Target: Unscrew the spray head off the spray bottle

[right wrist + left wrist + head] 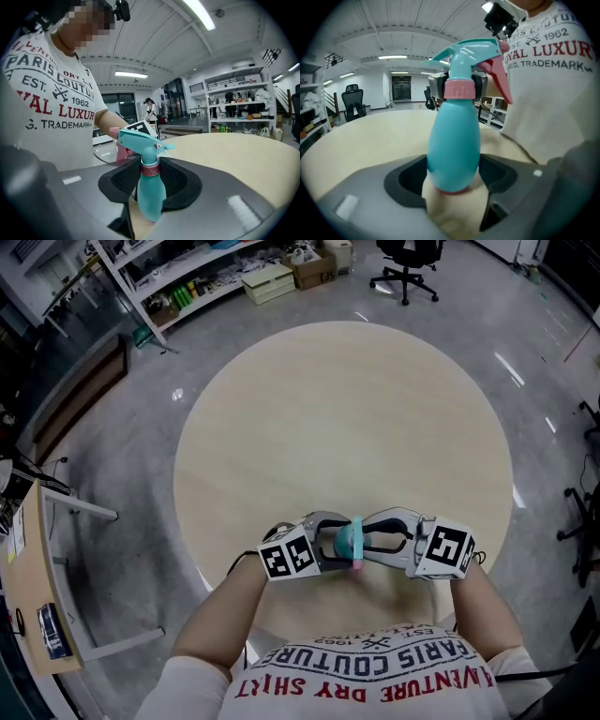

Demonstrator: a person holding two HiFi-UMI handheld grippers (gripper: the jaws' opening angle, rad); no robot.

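Head view is bounded at its bottom edge by the person's printed shirt (366, 673). Just beyond it, over the near edge of the round table (347, 409), the left gripper (333, 545) and the right gripper (371, 538) are brought tip to tip. The teal spray bottle (350, 542) is caught between them, and pale table top is seen under its base in the left gripper view. The left gripper is clamped on the bottle's rounded lower body, with a jaw pressed against each side. The right gripper is clenched higher up on the spray head (140, 140), its dark pads set on either side of the pink collar (150, 169). The collar is thus partly covered by those jaws. The pink trigger (499, 77) is turned toward the person's side of the table, and the nozzle is turned away from it. The left gripper's marker cube (140, 127) is seen close behind the spray head in the right gripper view. Left of the table a wooden desk (28, 596) is placed. Beyond the table's far edge, across the grey floor (525, 352), white shelving (178, 277), cardboard boxes (309, 268) and a black office chair (405, 261) are found.
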